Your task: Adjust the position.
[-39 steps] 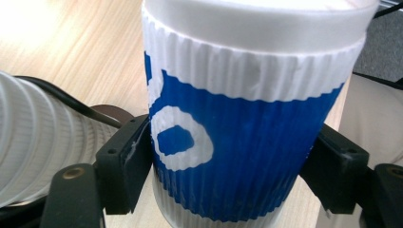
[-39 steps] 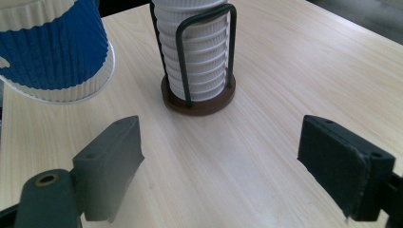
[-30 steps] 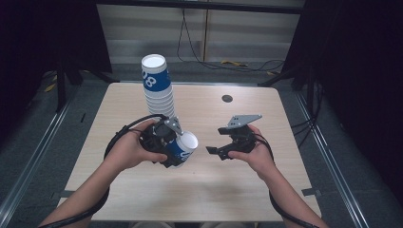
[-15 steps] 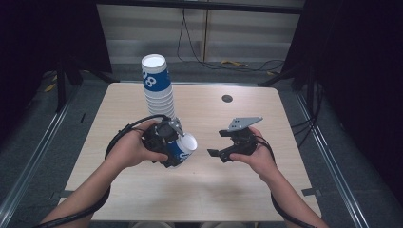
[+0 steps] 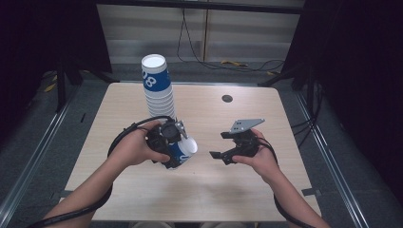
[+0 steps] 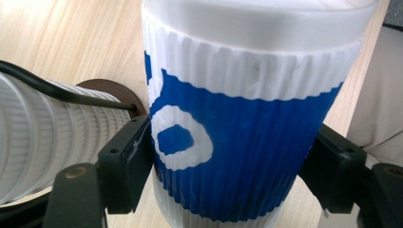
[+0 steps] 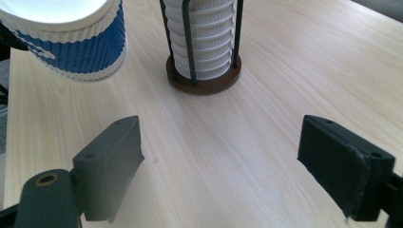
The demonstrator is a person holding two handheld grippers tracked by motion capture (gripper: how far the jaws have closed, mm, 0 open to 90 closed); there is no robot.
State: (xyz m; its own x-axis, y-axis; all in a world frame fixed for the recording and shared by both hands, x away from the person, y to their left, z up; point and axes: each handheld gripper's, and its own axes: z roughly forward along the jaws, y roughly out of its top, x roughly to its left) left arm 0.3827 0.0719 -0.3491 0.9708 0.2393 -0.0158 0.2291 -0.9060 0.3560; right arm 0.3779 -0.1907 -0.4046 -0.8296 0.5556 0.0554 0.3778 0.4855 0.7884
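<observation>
- Left gripper [image 5: 183,152]: jaws clamped on a blue-and-white ribbed paper cup [image 5: 182,153], one black pad on each side of the cup wall, as the left gripper view shows [image 6: 247,142].
- The cup hangs above the pale wooden table [image 5: 266,187], in front of the person, tipped on its side so its white open mouth faces the right gripper [image 5: 219,145]. In the right gripper view the cup sits at upper left, clear of the tabletop [image 7: 71,38].
- Left hand [image 5: 138,149] wraps the gripper body; a black cable loops back from it along the forearm.
- Right gripper: jaws spread wide, nothing between them but bare tabletop. It is near the cup's mouth but apart from it. Right hand [image 5: 259,159] holds it; a grey three-cornered plate [image 5: 245,125] sits on top.
- Tall stack of matching ribbed paper cups [image 5: 158,90] stands just behind the left gripper, set in a black wire holder with a round brown base [image 7: 203,78].
- Small dark round hole [image 5: 227,98] in the table's far right part.
</observation>
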